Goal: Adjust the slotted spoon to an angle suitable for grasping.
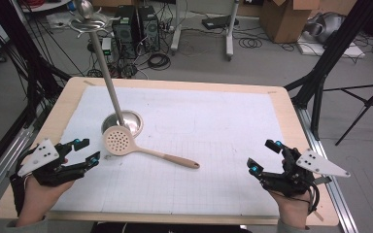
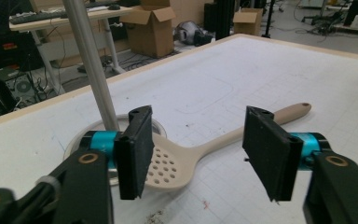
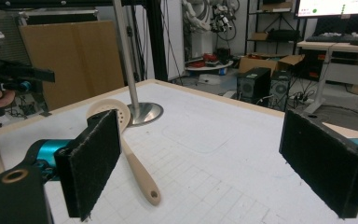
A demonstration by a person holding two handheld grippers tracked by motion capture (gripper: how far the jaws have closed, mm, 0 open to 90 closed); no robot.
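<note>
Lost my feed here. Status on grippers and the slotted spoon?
Left gripper open beside the slotted spoon, not touching. Right gripper open, well clear. Spoon head leans on the stand base; the pole is close.

I'm working in a robotics lab: the wooden table, covered by a gridded white mat, sits among black tripod legs. Beyond its far edge, desktop computers stand amid loose cables on the grey floor, with cardboard boxes near the far right corner.
</note>
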